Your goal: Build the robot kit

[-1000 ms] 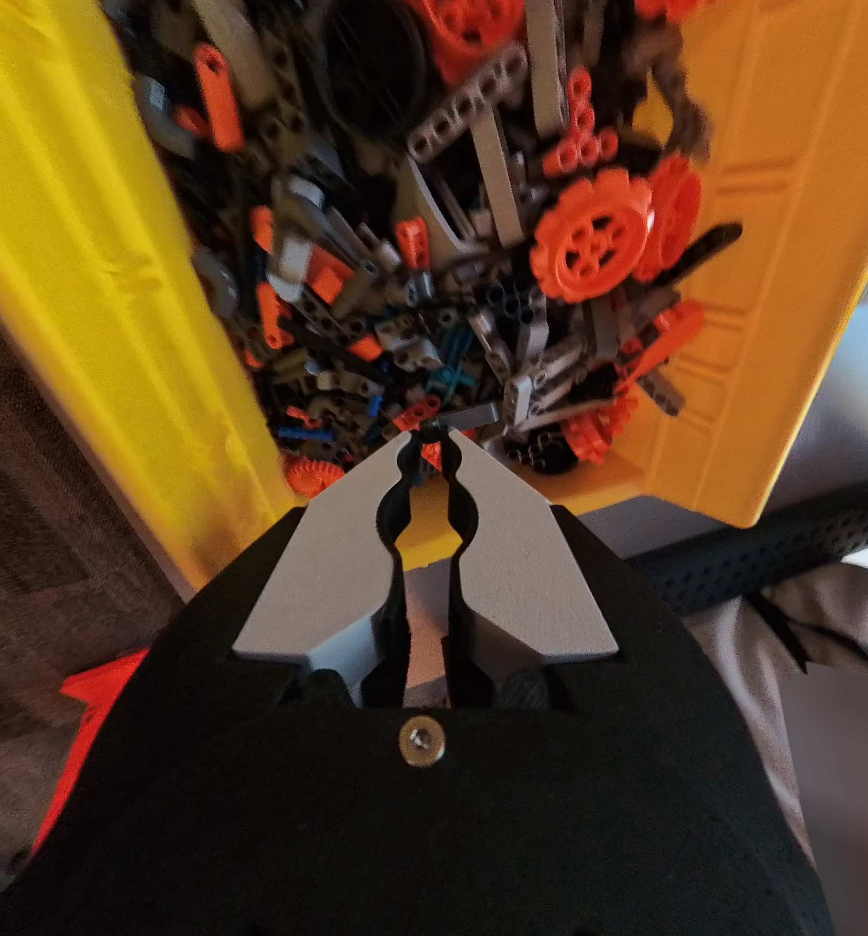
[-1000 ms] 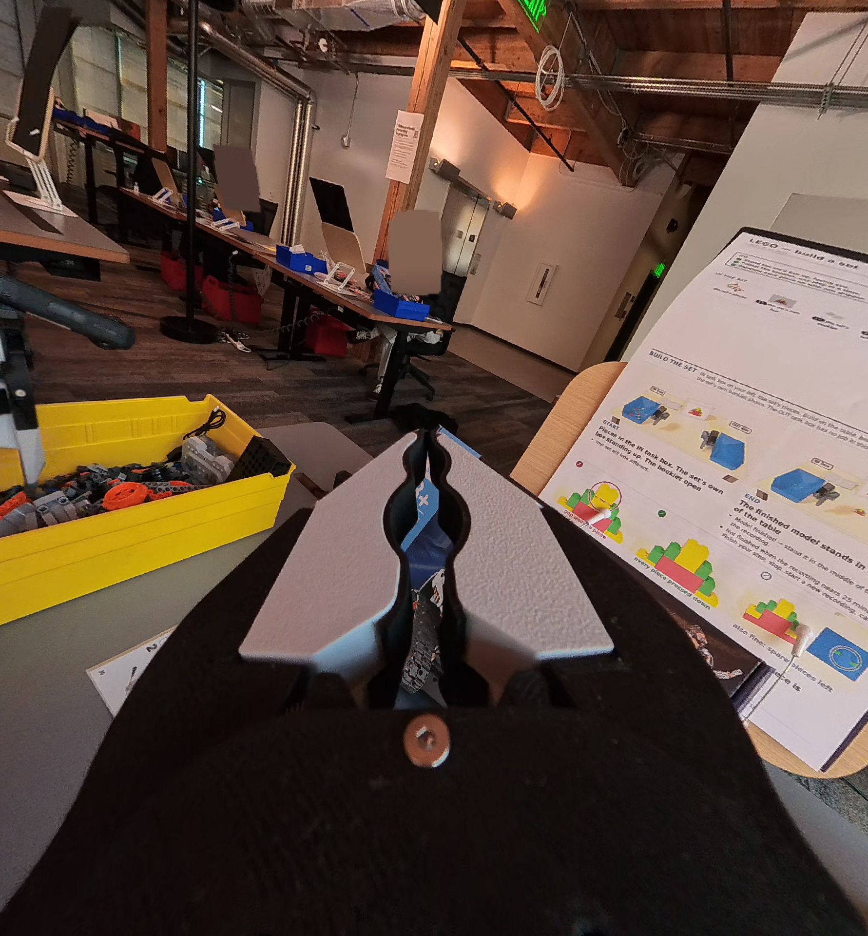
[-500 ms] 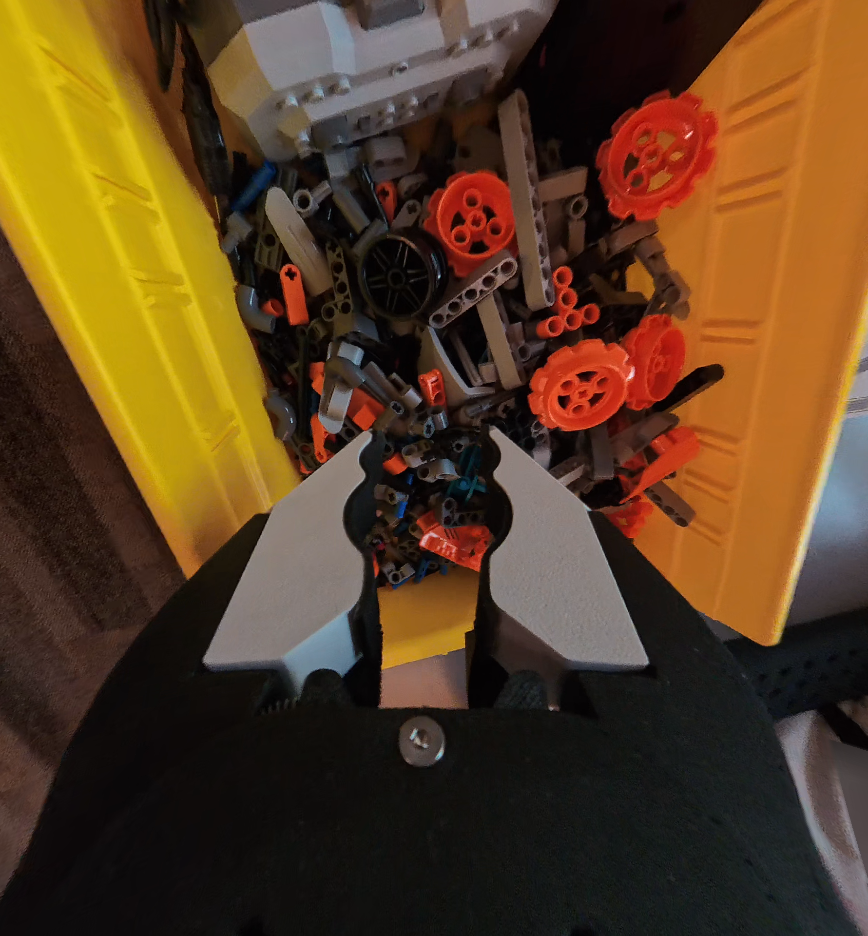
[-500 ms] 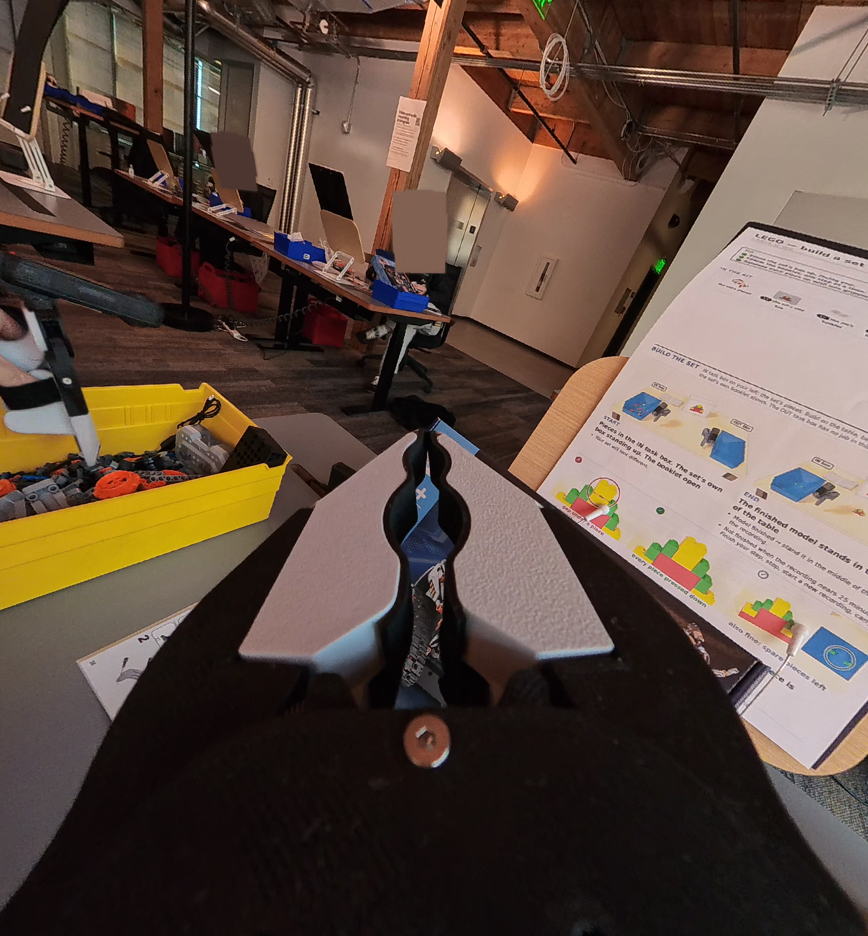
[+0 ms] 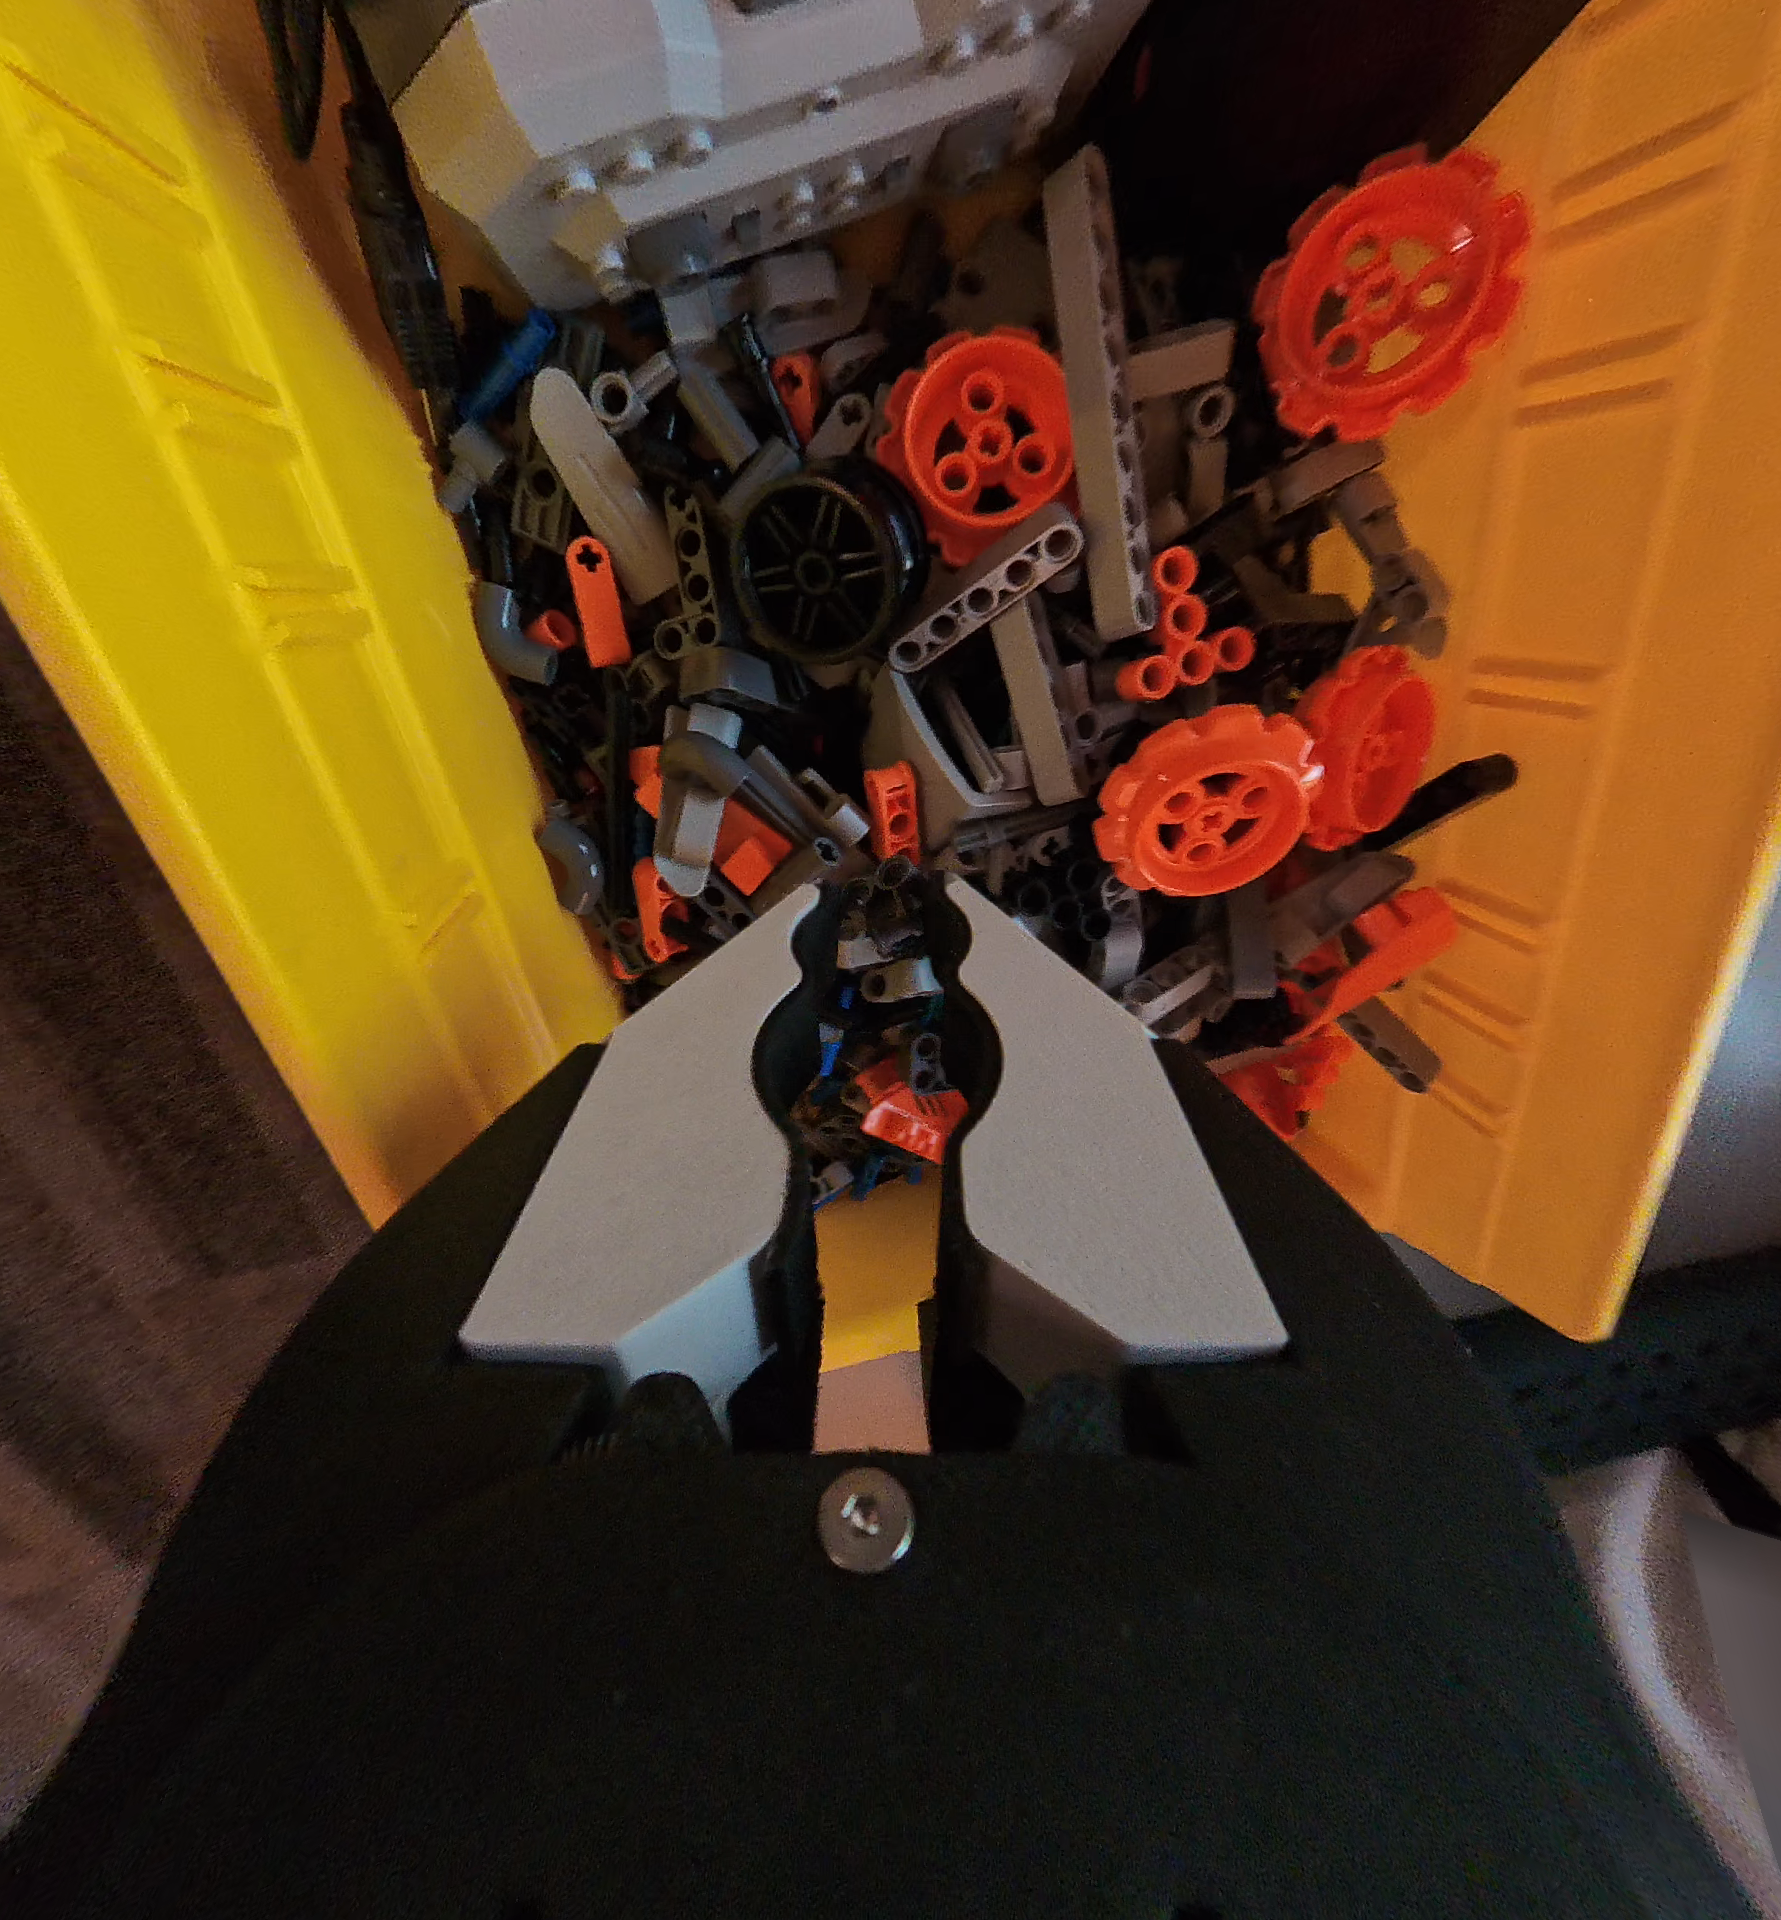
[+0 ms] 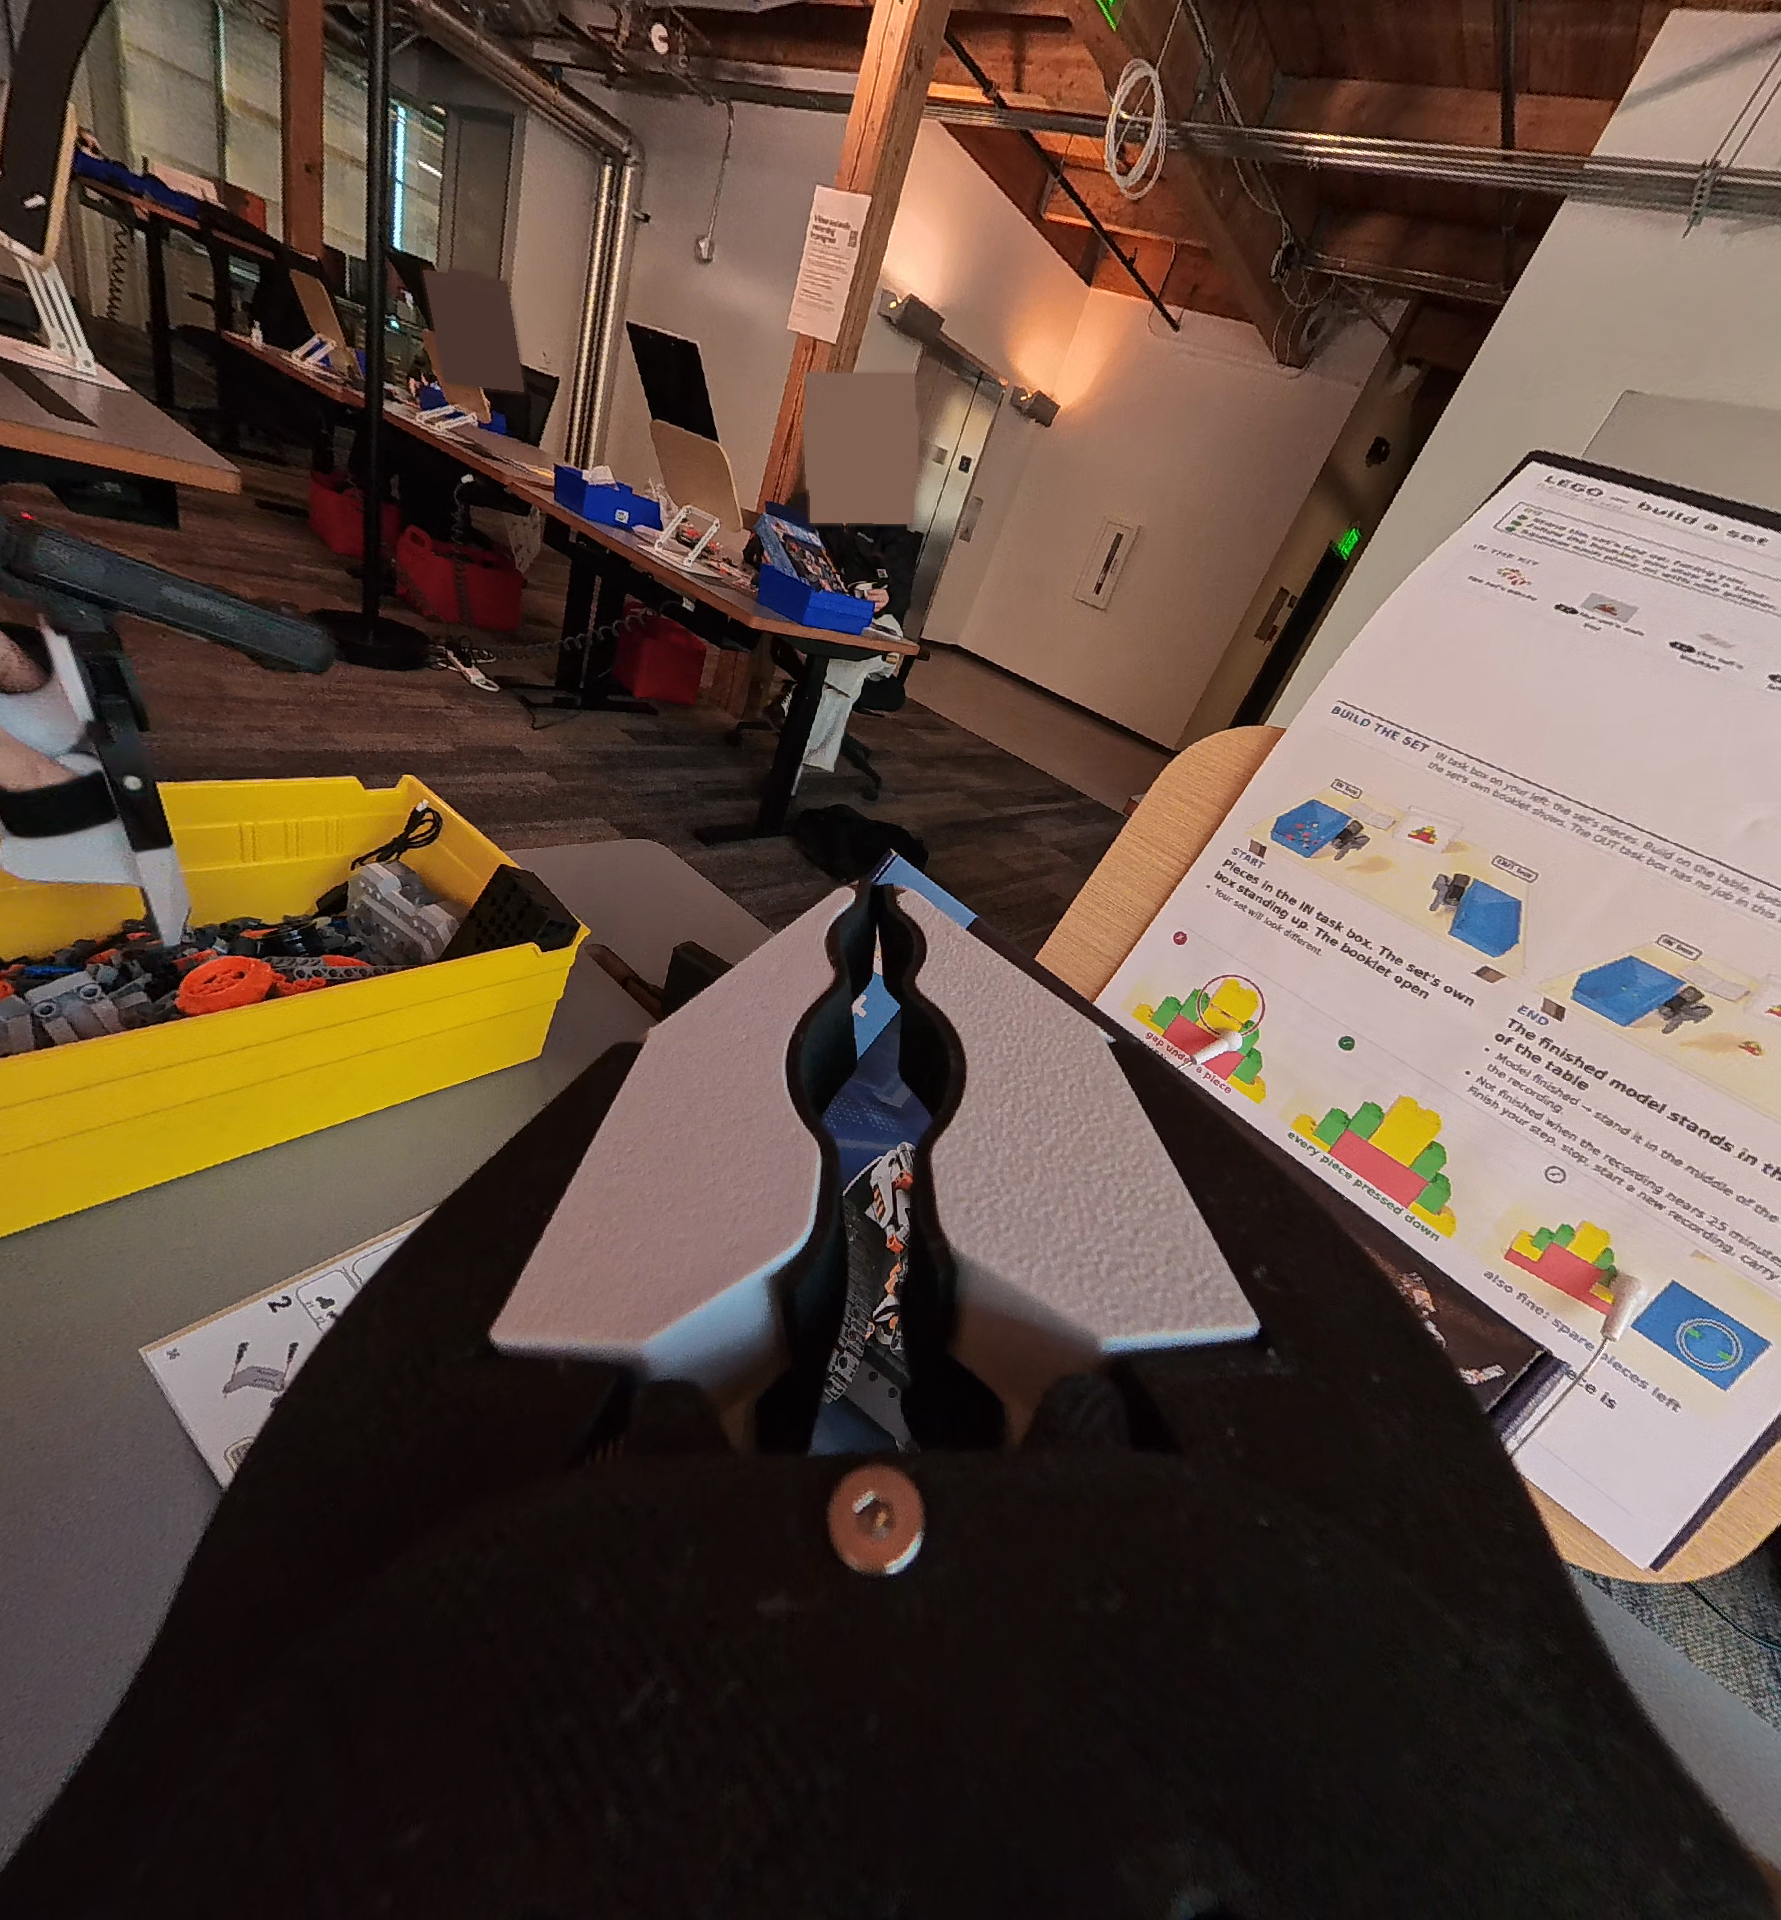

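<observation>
Two grippers, well apart. Nearest the right gripper (image 6: 878, 904), closed on nothing: only a blue booklet (image 6: 881, 1132) seen through the slit between its fingers, a printed page (image 6: 242, 1351) on the grey table (image 6: 55, 1455) to its left, a propped instruction sheet (image 6: 1540, 935) to its right. Well clear of the yellow bin (image 5: 242, 623), off to its left.

Then the left gripper (image 5: 884, 883), tip-down inside that bin and by far the nearer of the pair to the loose pieces. Narrowed almost shut about a small dark grey piece (image 5: 891, 873) at the tips; pinched or merely bracketed, cannot tell. Straight ahead along the bin's long axis: grey beams and pins, then orange wheels (image 5: 1206, 802) to the right, a black wheel (image 5: 826, 566) at centre, and farthest a grey-white block (image 5: 720, 135) near the end wall.
</observation>
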The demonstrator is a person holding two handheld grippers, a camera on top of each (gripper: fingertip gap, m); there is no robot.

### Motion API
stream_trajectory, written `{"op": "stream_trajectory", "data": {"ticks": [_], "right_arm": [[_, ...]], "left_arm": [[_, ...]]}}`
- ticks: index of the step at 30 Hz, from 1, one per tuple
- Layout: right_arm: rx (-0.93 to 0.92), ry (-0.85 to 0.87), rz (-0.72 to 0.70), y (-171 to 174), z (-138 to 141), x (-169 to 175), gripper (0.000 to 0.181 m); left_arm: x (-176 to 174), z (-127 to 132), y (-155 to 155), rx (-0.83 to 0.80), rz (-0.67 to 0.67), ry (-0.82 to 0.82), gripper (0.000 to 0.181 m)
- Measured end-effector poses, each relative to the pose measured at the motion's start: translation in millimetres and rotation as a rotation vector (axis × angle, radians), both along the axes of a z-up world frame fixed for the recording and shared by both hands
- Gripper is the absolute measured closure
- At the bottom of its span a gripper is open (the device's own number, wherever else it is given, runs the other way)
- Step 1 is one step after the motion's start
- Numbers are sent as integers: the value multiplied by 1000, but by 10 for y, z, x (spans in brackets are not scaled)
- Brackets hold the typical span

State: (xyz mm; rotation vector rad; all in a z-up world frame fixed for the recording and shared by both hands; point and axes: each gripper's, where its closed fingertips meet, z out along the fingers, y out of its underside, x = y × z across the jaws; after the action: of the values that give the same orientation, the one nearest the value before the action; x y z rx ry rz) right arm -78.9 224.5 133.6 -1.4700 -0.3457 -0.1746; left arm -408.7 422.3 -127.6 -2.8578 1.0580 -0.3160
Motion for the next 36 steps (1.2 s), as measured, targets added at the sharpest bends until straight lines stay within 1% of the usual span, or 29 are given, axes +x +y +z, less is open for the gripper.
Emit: {"op": "stream_trajectory", "data": {"ticks": [2,5,8,10,14,18,22,25,28,30,33,36], "right_arm": [[-2,-2,0,4,-5,-4,181],[-5,-4,2,6,-11,-11,181],[-7,-8,2,10,-16,-18,181],[-7,-11,2,11,-17,-20,181],[-9,-12,1,16,-23,-20,181],[-11,-19,-3,18,-30,-10,181],[-12,-20,-7,20,-34,8,181],[-13,-22,-8,24,-39,13,181],[-15,-28,-9,30,-46,14,181],[-17,-33,-11,38,-56,20,181],[-22,-31,-12,61,-79,25,181],[-32,-39,-11,86,-111,9,181]], "left_arm": [[60,61,-46,-35,20,-77,166],[147,134,-161,-140,56,-197,166],[153,159,-248,-229,80,-255,166],[153,177,-246,-248,101,-279,166],[137,198,-211,-202,95,-254,166],[220,240,-242,-166,35,-243,166],[372,288,-173,-74,-42,-241,166],[465,301,-176,-59,-70,-254,165],[442,254,-168,-58,-69,-224,165],[414,245,-130,-48,-52,-213,160],[389,283,-86,-22,-37,-221,147],[315,359,-42,31,-30,-209,147]]}}
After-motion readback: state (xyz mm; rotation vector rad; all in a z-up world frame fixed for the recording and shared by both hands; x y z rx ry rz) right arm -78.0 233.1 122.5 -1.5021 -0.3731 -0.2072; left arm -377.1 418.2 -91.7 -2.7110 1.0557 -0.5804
